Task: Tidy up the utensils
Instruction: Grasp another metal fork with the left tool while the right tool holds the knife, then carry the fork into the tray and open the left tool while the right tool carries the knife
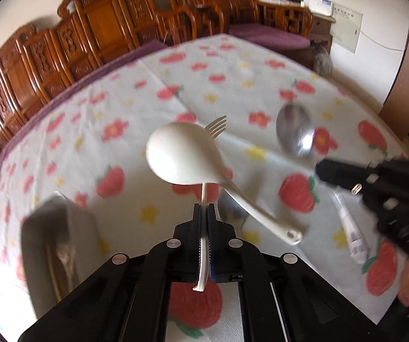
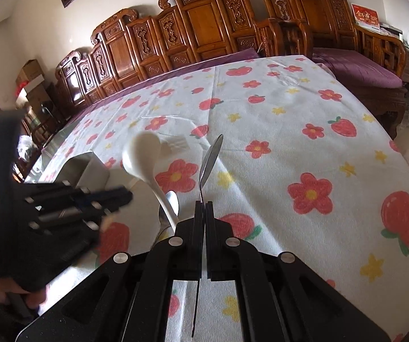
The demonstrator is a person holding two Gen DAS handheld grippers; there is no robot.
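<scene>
Two utensils are already in my claws, one apiece. My left gripper (image 1: 204, 211) is pinched tight on the handle of a white plastic fork (image 1: 217, 126), which runs straight out along the fingers, tines far ahead and the handle's tail poking back between the pads. The fork crosses over a white rice paddle (image 1: 184, 156) lying on the strawberry tablecloth (image 1: 290, 65); the paddle's bowl sits just ahead of the fingertips and its handle slants off to the right of the claw and back toward me.

My right gripper (image 2: 204, 208) is pressed together on the thin handle of a metal spoon (image 2: 211, 156), bowl raised ahead of the fingertips and seen nearly edge-on, long axis again in line with the fingers. A second metal spoon (image 2: 171, 202) lies on the cloth just left of that claw, partly under the paddle's handle.

What the coming move turns on, as I judge it, is the grey utensil holder (image 1: 59, 242), which stands low and to the left of the left claw, with what look like chopsticks inside (too blurred to be sure). It is on the left claw's side, with the right claw across the paddle from it, so the fork is the nearer delivery. I'd swing the fork leftward and tip its long axis upright before lowering it in.
</scene>
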